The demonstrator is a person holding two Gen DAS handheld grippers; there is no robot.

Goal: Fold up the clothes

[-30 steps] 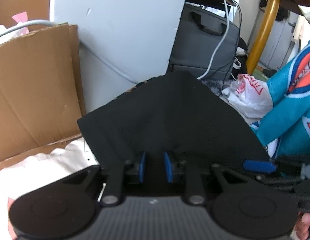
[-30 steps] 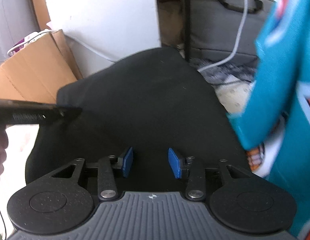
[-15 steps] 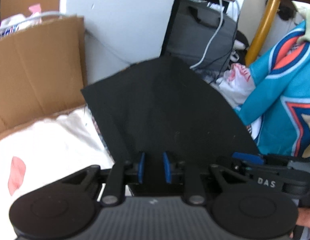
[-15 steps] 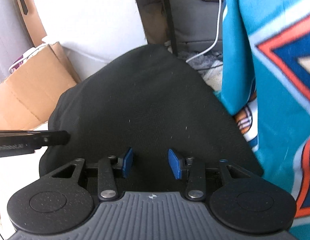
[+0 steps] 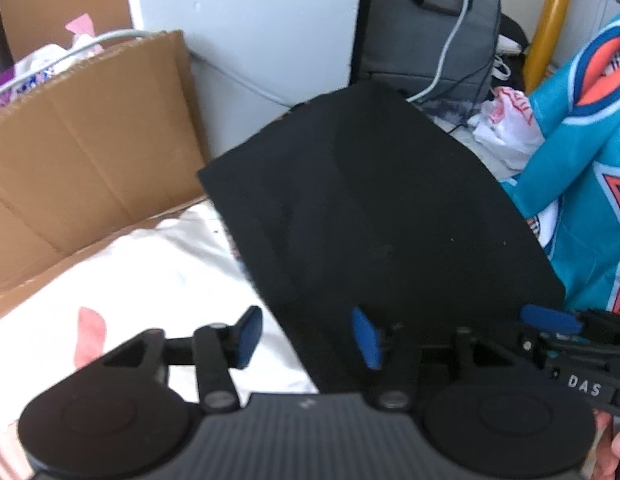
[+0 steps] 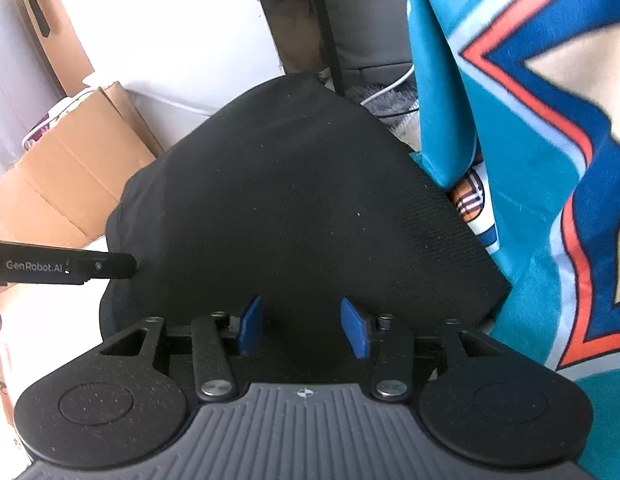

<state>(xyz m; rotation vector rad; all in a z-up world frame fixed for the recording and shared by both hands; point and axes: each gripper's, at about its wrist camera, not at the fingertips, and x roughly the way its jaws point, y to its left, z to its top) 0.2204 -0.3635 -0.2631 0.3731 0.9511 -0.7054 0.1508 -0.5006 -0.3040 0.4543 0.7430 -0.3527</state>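
Note:
A folded black garment point(image 5: 373, 216) lies spread in front of both grippers; it also fills the middle of the right wrist view point(image 6: 302, 208). My left gripper point(image 5: 308, 336) is open, its jaws wide apart at the garment's near left edge, holding nothing. My right gripper point(image 6: 304, 328) stands with its blue pads apart over the garment's near edge; it shows at the right in the left wrist view point(image 5: 549, 318). A teal, orange and blue jersey point(image 6: 529, 140) hangs at the right, also in the left wrist view point(image 5: 581, 184).
A white cloth point(image 5: 122, 280) with a pink mark lies under the garment at the left. A cardboard box point(image 5: 82, 136) stands at the left by a white wall. A grey bag point(image 5: 429, 32), a white cable, a plastic bag point(image 5: 505, 120) and a yellow post point(image 5: 549, 20) are behind.
My left gripper has opened and let go of the black garment's edge. The garment has come down and lies flatter. The right gripper's pads stand as before.

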